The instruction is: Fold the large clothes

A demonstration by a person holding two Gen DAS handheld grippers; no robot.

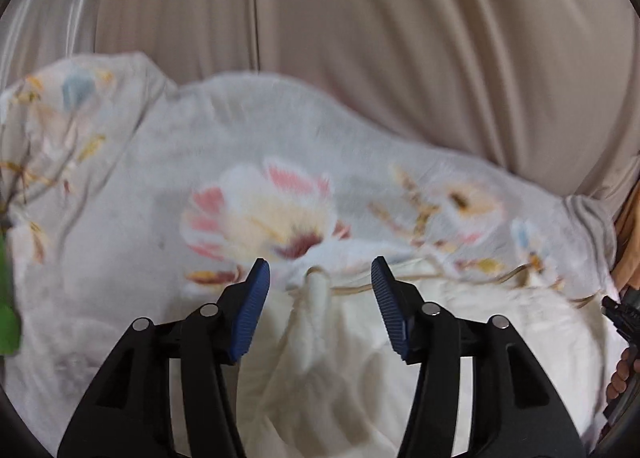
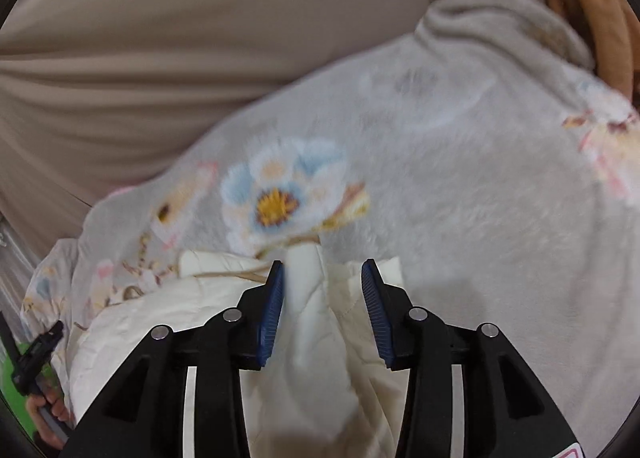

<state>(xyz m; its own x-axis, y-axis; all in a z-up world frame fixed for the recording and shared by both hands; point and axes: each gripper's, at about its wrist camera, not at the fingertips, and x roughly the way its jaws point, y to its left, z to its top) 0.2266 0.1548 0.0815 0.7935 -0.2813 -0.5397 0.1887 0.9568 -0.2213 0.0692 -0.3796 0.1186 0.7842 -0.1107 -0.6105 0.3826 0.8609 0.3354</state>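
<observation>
Between the left gripper's [image 1: 320, 274] spread jaws, at 12 o'clock, a cream ridge of the blanket [image 1: 280, 162] stands free of both pads; nothing is gripped. Floral grey side lies beyond, cream lining nearer. Right gripper [image 2: 322, 272] also parted; a cream fold rises in the gap, close against the left pad, contact unclear through blur. Beige curtain [image 1: 360, 18] at 12 o'clock behind.

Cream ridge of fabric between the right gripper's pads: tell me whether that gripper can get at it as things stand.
Probably yes. The right gripper stands open astride the raised cream ridge of the floral quilt, and nothing lies between pads and fabric.
</observation>
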